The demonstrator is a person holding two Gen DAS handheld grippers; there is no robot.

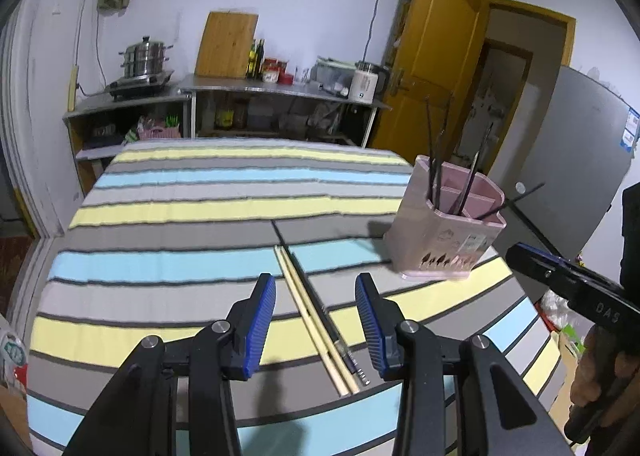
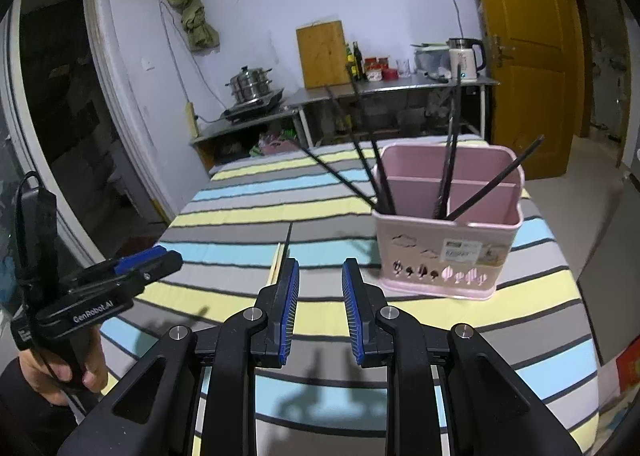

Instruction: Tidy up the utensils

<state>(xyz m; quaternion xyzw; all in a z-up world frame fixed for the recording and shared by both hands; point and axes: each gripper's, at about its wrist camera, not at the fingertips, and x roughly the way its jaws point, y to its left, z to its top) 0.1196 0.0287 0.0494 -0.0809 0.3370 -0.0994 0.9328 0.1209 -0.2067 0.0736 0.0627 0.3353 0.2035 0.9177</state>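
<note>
A pair of pale wooden chopsticks (image 1: 314, 318) lies on the striped tablecloth (image 1: 180, 192), with a dark chopstick (image 1: 344, 348) beside it. My left gripper (image 1: 316, 288) is open above them, one finger on each side. The tips of the wooden chopsticks (image 2: 276, 262) show in the right wrist view, left of my right gripper (image 2: 320, 276), which is open and empty above the cloth (image 2: 240, 208). A pink utensil holder (image 1: 446, 232) with several black chopsticks (image 2: 448, 176) stands to the right; it also shows in the right wrist view (image 2: 448, 252).
The left gripper's body (image 2: 100, 292) shows at the left of the right wrist view; the right gripper's body (image 1: 576, 284) at the right of the left view. Beyond the table stand a steel counter (image 1: 280, 90), a steamer pot (image 1: 145, 58) and a yellow door (image 1: 436, 56).
</note>
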